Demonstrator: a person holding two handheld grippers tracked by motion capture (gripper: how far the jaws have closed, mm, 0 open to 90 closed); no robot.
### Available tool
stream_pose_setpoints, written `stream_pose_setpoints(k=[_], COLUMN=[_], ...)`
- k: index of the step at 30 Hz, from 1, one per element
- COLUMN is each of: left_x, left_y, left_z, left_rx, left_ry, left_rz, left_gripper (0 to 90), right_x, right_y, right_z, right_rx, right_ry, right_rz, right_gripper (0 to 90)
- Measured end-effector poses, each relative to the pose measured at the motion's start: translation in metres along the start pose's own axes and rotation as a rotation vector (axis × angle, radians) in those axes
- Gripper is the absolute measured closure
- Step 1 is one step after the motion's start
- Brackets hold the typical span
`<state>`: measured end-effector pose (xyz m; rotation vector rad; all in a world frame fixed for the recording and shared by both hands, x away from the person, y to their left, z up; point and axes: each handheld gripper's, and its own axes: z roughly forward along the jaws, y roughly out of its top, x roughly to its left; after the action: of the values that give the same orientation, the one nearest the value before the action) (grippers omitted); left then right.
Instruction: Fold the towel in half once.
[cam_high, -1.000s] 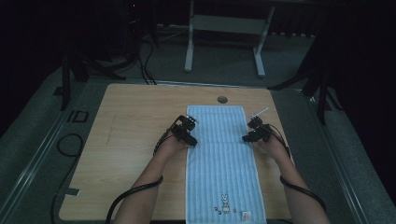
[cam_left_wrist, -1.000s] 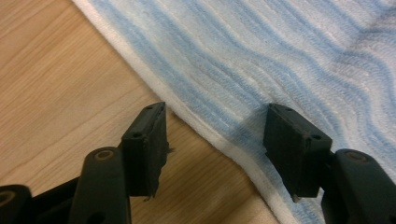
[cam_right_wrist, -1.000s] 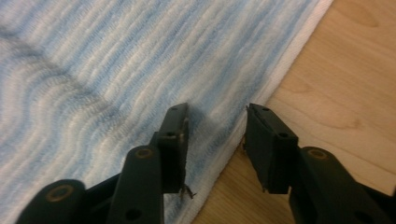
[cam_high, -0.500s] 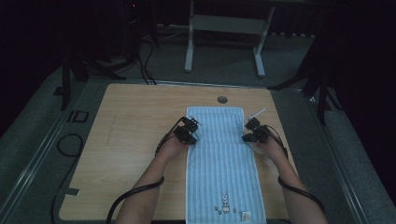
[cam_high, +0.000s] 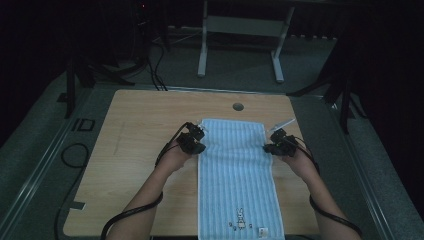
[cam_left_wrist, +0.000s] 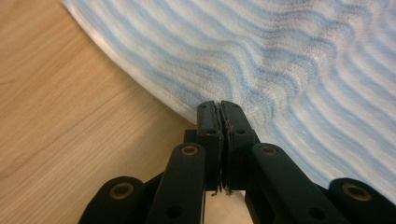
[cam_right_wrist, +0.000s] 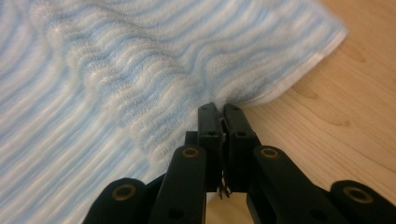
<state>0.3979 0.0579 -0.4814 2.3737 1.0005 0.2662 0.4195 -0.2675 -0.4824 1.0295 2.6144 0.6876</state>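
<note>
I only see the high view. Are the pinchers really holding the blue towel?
Observer: Yes. In the left gripper view, the left gripper has its fingers shut on the edge of the striped towel.
Operator: And the other one?
Observer: The right gripper is shut on the opposite edge, close to a corner.
Operator: Is the towel flat there?
Observer: No, the cloth is rippled just ahead of both pinches.
</note>
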Motion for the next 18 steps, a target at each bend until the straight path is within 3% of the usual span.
stream_pose_setpoints(k=[5, 8, 11, 16, 18], left_x=[-0.024, -0.039, -0.055, -0.069, -0.074], left_y=[-0.011, -0.024, -0.042, -0.066, -0.072], left_z=[-0.021, -0.024, -0.021, -0.010, -0.006], left_rx=[-0.015, -0.005, 0.021, 0.063, 0.094], left_ry=[0.010, -0.020, -0.050, -0.075, -0.059], left_rz=[0.054, 0.070, 0.089, 0.091, 0.106], left_gripper=[86.9, 86.8, 86.1, 84.4, 73.9], right_x=[0.018, 0.029, 0.038, 0.050, 0.054], right_y=[-0.013, -0.026, -0.043, -0.066, -0.073], right_z=[-0.028, -0.036, -0.036, -0.027, -0.023], right_rx=[-0.048, -0.055, -0.041, -0.023, 0.007], right_ry=[0.010, 0.021, 0.036, 0.071, 0.086], right_rz=[-0.053, -0.077, -0.087, -0.080, -0.084], right_gripper=[87.2, 87.2, 87.1, 86.8, 84.3])
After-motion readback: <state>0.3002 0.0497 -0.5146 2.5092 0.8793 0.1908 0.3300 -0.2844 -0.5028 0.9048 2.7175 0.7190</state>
